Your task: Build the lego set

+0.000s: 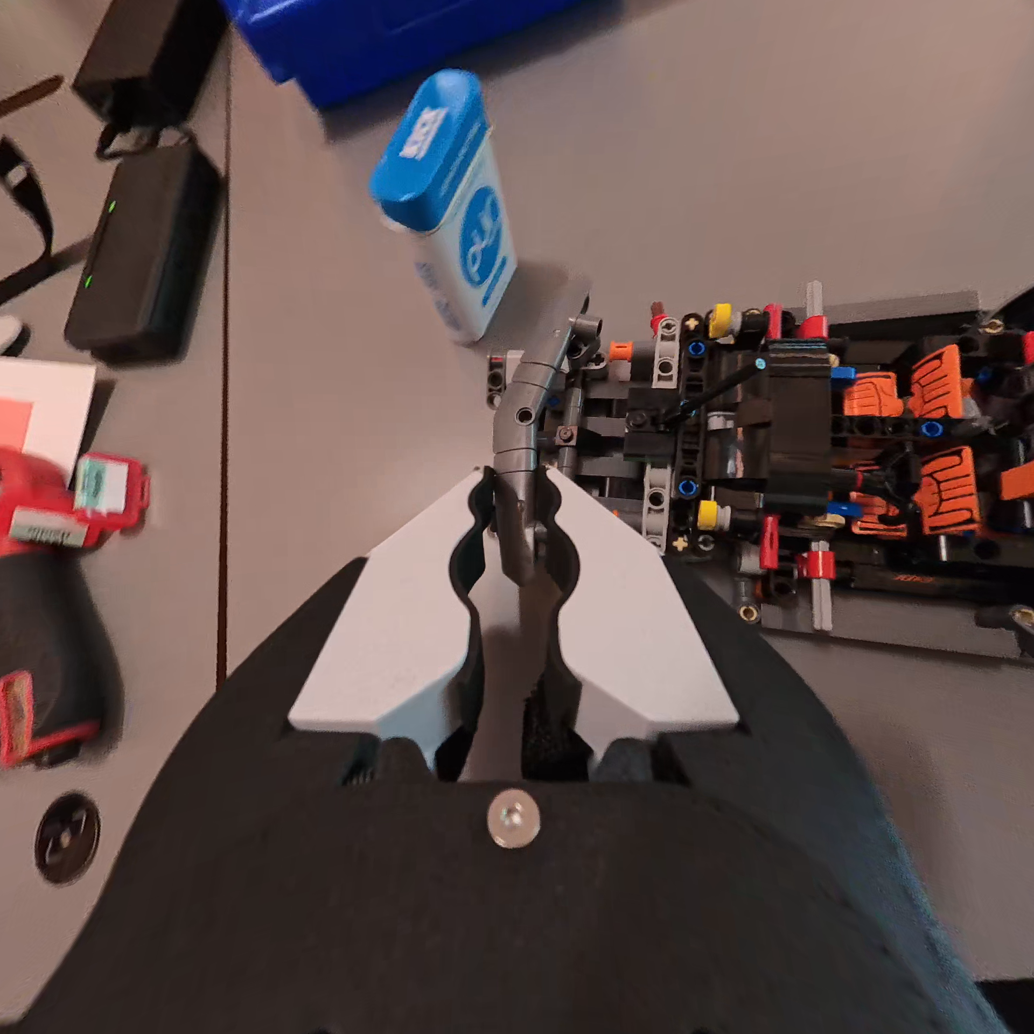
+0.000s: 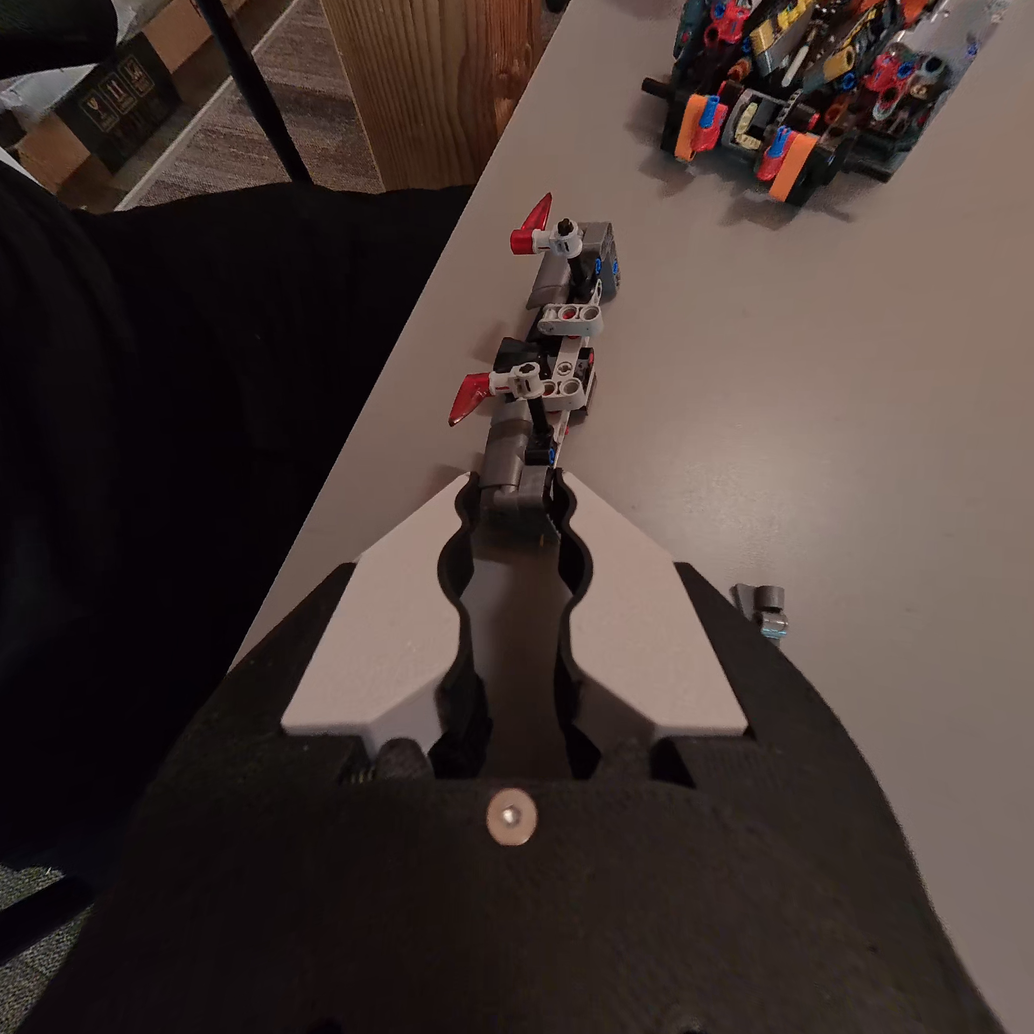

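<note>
In the left wrist view my left gripper [image 1: 517, 487] is shut on the near end of a curved grey lego panel piece [image 1: 520, 431]. The piece reaches up along the front end of the lego car chassis [image 1: 783, 447], which is black with orange seats and lies on the grey table. In the right wrist view my right gripper [image 2: 515, 487] is shut on the grey end of a long lego sub-assembly [image 2: 554, 347] with red pointed parts and white connectors, lying by the table's left edge. The car chassis [image 2: 794, 89] shows at the far right.
A blue-and-white tin [image 1: 447, 207] stands just beyond the chassis, with a blue box [image 1: 391, 39] behind it. Black power bricks [image 1: 145, 252] and a red-and-black tool [image 1: 50, 559] lie at left. A small grey lego part [image 2: 764, 610] lies by my right gripper. A wooden post [image 2: 431, 84] stands past the table edge. Left tips to right tips: about 40 cm.
</note>
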`<action>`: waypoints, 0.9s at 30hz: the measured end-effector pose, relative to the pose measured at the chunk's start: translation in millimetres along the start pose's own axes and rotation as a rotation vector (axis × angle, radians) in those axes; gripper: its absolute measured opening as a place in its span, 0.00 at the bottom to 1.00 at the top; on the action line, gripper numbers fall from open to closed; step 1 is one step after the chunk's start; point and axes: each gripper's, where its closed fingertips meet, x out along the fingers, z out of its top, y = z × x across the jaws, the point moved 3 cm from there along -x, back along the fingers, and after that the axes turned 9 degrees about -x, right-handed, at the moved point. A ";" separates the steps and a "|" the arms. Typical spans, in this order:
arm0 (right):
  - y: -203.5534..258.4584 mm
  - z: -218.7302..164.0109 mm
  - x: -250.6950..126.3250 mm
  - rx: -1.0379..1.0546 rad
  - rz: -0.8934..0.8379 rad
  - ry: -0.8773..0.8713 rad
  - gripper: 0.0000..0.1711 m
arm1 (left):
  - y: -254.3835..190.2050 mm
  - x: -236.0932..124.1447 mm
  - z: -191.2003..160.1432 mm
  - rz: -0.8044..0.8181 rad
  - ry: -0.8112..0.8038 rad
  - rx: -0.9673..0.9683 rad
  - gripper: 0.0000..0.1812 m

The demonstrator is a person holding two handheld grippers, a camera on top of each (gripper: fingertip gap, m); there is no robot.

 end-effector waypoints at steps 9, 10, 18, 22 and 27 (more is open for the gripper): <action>8.2 -0.1 -1.6 -0.034 0.061 -0.001 0.13 | -71.4 42.8 46.4 -0.161 0.013 0.276 0.08; 8.4 -0.5 -2.3 -0.041 0.063 0.004 0.13 | -79.4 48.1 51.9 -0.173 0.014 0.306 0.08; 10.6 -0.5 -2.4 -0.061 0.066 0.012 0.13 | -109.0 52.0 77.8 -0.157 -0.038 0.373 0.24; 11.4 0.4 -1.9 -0.048 0.081 0.002 0.13 | -108.2 -11.5 77.3 -0.100 -0.163 0.364 0.24; 11.3 2.1 0.5 -0.052 0.104 0.001 0.13 | -191.3 -98.1 23.4 -0.215 -0.129 0.630 0.12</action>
